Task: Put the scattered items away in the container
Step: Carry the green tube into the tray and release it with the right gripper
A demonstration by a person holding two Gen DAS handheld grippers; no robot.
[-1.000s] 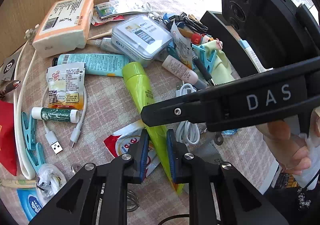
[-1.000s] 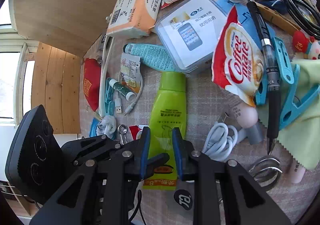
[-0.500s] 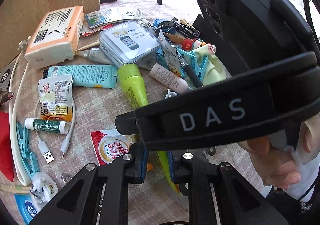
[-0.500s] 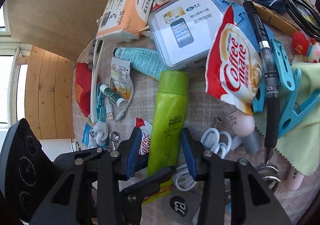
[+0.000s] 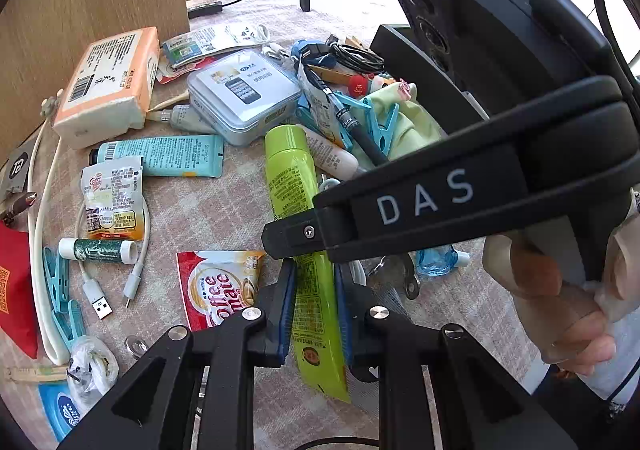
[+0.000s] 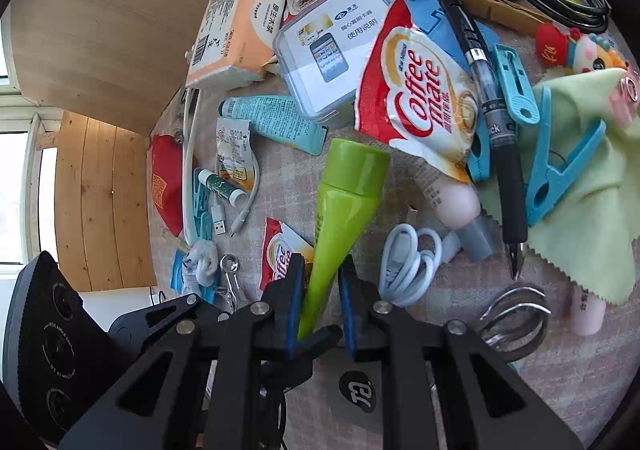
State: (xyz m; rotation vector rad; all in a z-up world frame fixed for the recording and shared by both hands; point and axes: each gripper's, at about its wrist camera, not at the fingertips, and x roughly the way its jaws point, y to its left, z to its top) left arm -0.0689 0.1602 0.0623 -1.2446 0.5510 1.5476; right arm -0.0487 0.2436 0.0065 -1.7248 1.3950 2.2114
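A lime-green tube (image 5: 298,194) lies across the patterned cloth with its cap pointing away; it also shows in the right wrist view (image 6: 344,202). My left gripper (image 5: 314,304) is shut on the tube's flat tail. My right gripper (image 6: 319,304) straddles the same tube from above, its blue-padded jaws close on both sides of the tube and touching it. The right gripper's body crosses the left wrist view (image 5: 460,194). A dark container (image 5: 424,78) stands at the back right, mostly hidden behind it.
Scattered round the tube: a clear phone box (image 6: 328,46), an orange tissue pack (image 6: 240,26), a teal tube (image 6: 276,118), Coffee-mate sachets (image 6: 420,90), a black pen (image 6: 492,110), blue clips (image 6: 560,174), a green cloth (image 6: 592,178), white cables (image 6: 408,258), a lip balm (image 5: 98,250).
The right gripper's jaws have closed in from wide apart onto the green tube. The tube has tipped up on edge between them. The left gripper has kept its hold on the tail.
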